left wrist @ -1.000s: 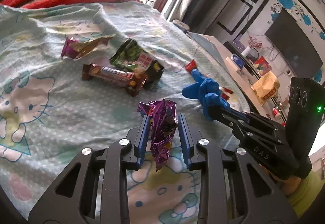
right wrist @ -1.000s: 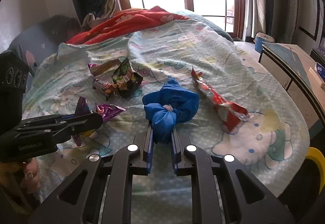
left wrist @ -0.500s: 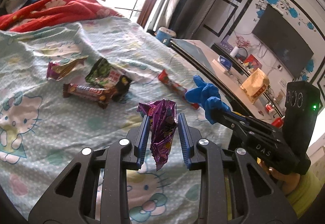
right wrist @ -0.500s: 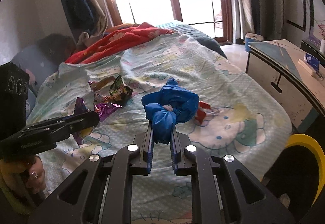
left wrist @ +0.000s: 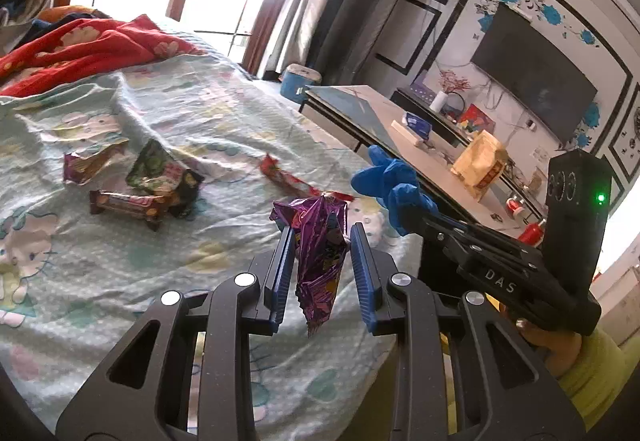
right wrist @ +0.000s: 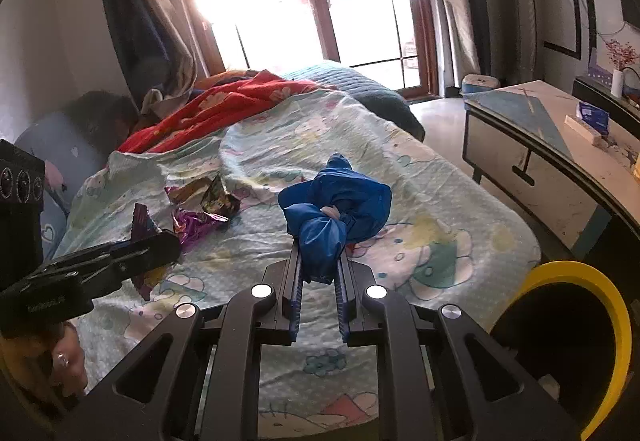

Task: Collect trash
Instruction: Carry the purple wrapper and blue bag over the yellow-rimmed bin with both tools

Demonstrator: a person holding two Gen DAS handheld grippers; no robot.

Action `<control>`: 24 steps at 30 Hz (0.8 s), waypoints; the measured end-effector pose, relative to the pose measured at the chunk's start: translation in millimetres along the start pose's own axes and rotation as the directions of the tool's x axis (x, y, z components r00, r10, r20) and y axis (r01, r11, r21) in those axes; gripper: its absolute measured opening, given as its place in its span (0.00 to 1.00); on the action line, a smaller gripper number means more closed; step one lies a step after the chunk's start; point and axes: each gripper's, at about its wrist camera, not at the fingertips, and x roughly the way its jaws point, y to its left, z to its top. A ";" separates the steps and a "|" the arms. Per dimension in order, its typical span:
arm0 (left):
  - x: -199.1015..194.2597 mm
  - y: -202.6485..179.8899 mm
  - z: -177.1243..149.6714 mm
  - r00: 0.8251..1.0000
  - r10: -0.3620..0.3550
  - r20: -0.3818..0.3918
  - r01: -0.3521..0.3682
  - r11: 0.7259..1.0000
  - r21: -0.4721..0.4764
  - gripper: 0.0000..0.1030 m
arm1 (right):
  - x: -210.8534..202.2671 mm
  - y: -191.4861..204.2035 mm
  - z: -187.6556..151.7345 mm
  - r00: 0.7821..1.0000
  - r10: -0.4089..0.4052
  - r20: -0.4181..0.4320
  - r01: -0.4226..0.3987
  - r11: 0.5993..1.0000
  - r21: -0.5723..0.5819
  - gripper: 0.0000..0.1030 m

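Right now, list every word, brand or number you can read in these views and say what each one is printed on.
"DAS": on the black body of the right gripper, seen from the left wrist view.
Small white lettering on the left gripper body: too blurred to read.
Brown chocolate bar: brand print blurred.
Green snack packet, purple wrapper, blue packet on the desk: print unreadable.

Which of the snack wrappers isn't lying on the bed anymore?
The crumpled purple foil wrapper: it hangs pinched in the left gripper, off the bedspread. The brown bar wrapper, green packet and red wrapper lie on it.
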 end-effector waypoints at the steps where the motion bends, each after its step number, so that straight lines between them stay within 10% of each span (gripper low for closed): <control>1: 0.7 -3.1 0.1 1.000 -0.007 -0.001 0.007 1.000 0.003 0.21 | -3.1 -2.3 0.2 1.000 -0.004 0.007 0.004 1.000 0.003 0.13; 24: 34.3 -73.6 2.4 0.994 -0.102 -0.033 0.104 0.989 0.105 0.21 | -56.9 -82.9 1.1 0.988 -0.136 0.073 0.129 0.988 0.090 0.13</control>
